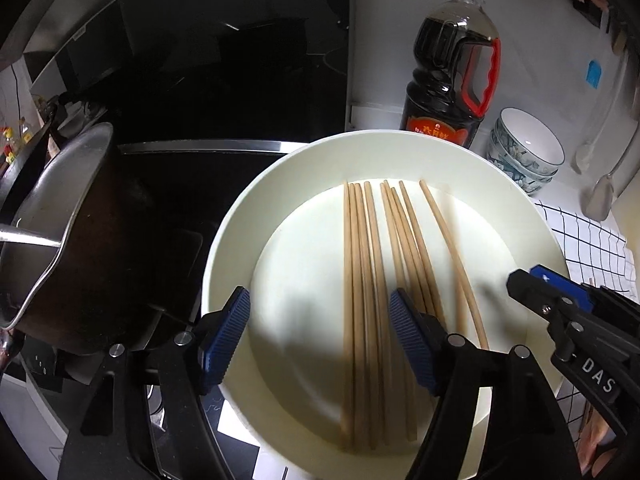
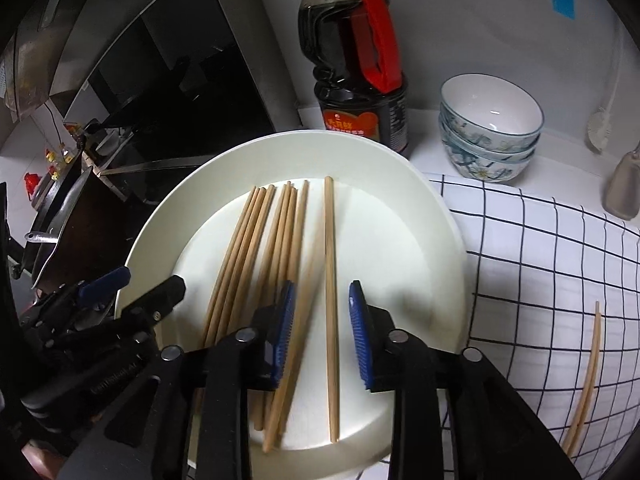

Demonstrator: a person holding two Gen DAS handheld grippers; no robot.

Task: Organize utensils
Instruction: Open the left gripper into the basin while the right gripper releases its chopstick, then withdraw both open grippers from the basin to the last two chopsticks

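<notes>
Chopsticks (image 2: 256,256) lie loose in the white plate (image 2: 400,184), one single stick (image 2: 329,248) apart to the right; another pair (image 2: 586,380) sits on the checked cloth (image 2: 540,264). My right gripper (image 2: 322,336) is wide open, empty, straddling the single stick. Left gripper (image 1: 318,340) also open, empty, over the bundle. I judge them light, stiff, round, likely to roll on glaze, so pinch mid-length, square across.

Obstacles round plate (image 2: 440,240): pot (image 1: 80,240) left, bottle (image 2: 360,80) and bowls (image 2: 490,132) behind. Free: cloth (image 2: 540,280) right.
</notes>
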